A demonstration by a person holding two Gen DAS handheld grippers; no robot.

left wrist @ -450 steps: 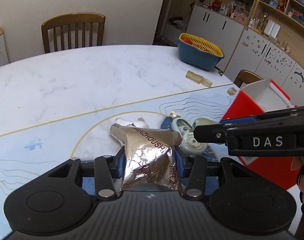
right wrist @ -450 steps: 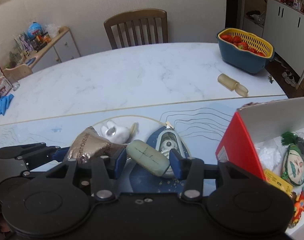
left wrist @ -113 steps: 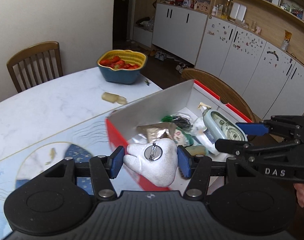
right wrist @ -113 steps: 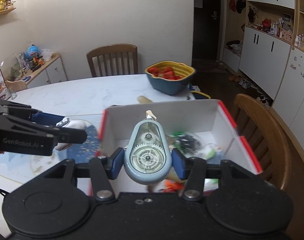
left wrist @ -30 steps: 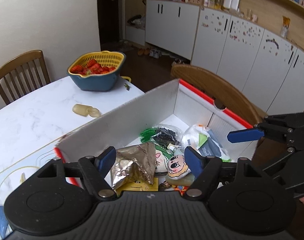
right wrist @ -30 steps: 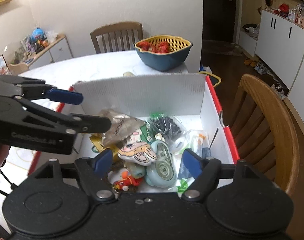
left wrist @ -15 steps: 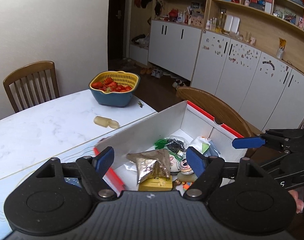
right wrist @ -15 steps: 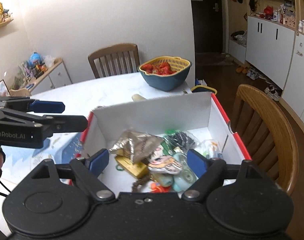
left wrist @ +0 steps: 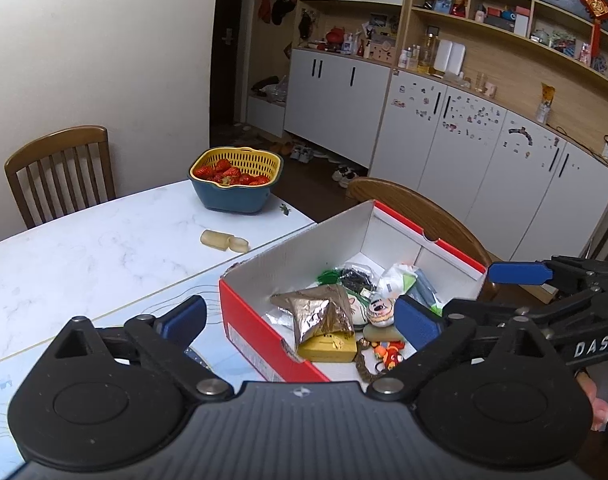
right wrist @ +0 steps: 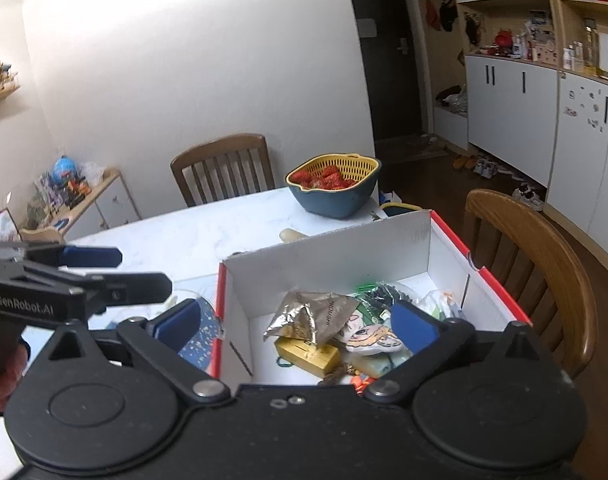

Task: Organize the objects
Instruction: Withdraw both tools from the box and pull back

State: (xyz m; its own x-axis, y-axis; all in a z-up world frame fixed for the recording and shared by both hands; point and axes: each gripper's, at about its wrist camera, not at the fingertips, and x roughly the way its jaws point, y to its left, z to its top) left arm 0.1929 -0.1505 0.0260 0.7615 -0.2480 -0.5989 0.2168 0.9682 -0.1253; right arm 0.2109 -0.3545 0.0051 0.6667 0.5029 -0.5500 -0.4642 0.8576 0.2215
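From the left wrist camera, the left claw (left wrist: 300, 314) stands wide, its two blue pads far apart with nothing between them, held above the near end of a red and white cardboard box (left wrist: 400, 228) that sits at the table (left wrist: 104, 248) edge. Inside the box lies a crumpled foil packet (left wrist: 318, 310), resting on a gold box (left wrist: 330, 347); beside them are a small round face figure (left wrist: 380, 307), an orange toy (left wrist: 390, 350), a black and green bundle (left wrist: 350, 276) and a white plastic bag (left wrist: 400, 282). The right claw (left wrist: 484, 292) enters from the right side of this view over the far side of the box, also spread apart and empty. Farther back on the table stand a blue bowl with a yellow strainer of strawberries (left wrist: 236, 178) and a small pale capsule-shaped thing (left wrist: 224, 240); a wooden chair (left wrist: 60, 172) stands behind. From the right wrist camera, the right claw (right wrist: 298, 324) is wide and carries nothing, hovering above the same box (right wrist: 332, 260). The foil packet (right wrist: 312, 314) again lies atop the gold box (right wrist: 306, 354), with a flat cartoon face piece (right wrist: 374, 338) just beside it. The left claw (right wrist: 116, 270) shows at the left, spread and empty, above the table. The strawberry bowl (right wrist: 332, 190) sits beyond the box, and a second wooden chair (right wrist: 544, 264) stands against the box's right side.
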